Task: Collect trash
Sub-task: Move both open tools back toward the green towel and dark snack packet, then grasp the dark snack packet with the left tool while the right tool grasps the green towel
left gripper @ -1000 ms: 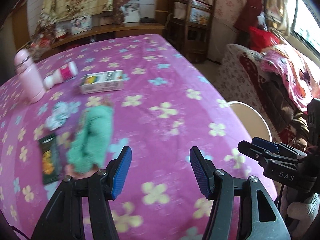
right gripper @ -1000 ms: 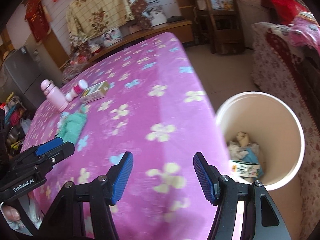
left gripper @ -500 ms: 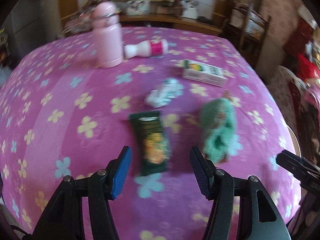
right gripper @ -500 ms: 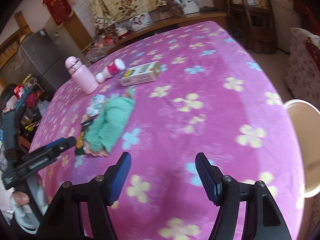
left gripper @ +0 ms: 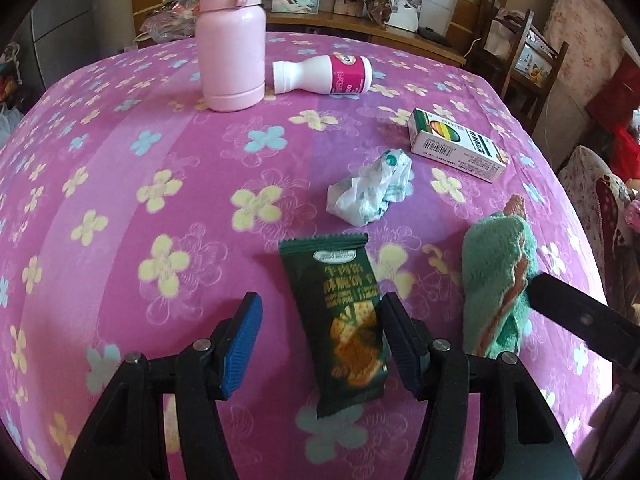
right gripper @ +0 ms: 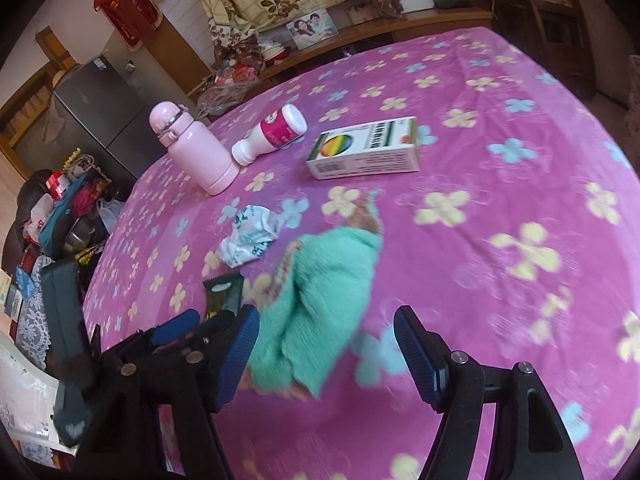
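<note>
The surface (left gripper: 120, 184) wears a magenta cloth patterned with yellow and blue flowers. On it: a pale pink flask (left gripper: 231, 36), a white bottle (left gripper: 322, 75) banded in pink, a white box (left gripper: 456, 145) with a rainbow oval, a dark green wrapper (left gripper: 348, 320) (orange crackers printed on it), a white-and-teal crumpled paper (left gripper: 370, 188), and a mint-green knit cloth (left gripper: 496, 280).

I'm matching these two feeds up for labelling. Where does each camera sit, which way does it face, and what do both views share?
Left wrist: on the left gripper, low over the table, looking along open fingers at the green snack packet; the right gripper's tip shows at right.
Right wrist: on the right gripper, open, above the green cloth; the left gripper shows lower left.
Shared: pink flask, white bottle, box, crumpled wrapper.
</note>
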The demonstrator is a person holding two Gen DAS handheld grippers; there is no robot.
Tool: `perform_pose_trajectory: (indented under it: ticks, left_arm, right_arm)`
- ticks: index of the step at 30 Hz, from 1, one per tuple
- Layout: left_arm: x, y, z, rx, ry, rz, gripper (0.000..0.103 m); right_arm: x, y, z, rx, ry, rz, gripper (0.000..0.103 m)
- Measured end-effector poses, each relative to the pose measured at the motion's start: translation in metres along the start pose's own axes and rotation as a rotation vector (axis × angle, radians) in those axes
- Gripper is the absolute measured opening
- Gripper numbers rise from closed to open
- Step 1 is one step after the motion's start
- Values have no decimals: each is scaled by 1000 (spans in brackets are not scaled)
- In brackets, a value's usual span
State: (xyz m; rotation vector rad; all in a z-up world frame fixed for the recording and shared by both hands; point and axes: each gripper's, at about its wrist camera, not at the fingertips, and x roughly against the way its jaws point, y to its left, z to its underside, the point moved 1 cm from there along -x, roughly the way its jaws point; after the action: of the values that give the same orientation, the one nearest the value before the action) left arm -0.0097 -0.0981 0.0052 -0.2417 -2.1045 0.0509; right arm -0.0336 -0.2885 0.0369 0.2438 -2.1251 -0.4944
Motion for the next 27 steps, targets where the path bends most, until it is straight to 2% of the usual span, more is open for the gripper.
perform_pose_trajectory:
  ticks: [3,4,6,8,9,10,15,27]
  left_arm:
    - [-1,0,-2,-22,-5,15,62]
    - [-1,0,-3,-31,-8,18,59]
    - [0,1,-1,-53,-14,11,37]
    - [2,4,0,-54,-11,22,26]
    - [2,6,0,-47,-5,38,20]
    - [3,8,1,-37,3,55,18]
    - [17,3,10,-27,5,98,16]
    - [57,-58,23,-131,-33,145,16]
  right_arm:
    - [-20,5,-6,14,26,10,73]
    - [-26,6,-7,16,36,13,74]
    - [-28,5,-7,23,8,9,73]
    - [-29,5,-6,38,7,8,50]
    - [-28,5,-6,51,6,10,46]
    - [-25,5,-4,58,3,2,45]
    - [6,3,4,95,-36,-13,45]
    - [85,-31,27,84,-98,11,45]
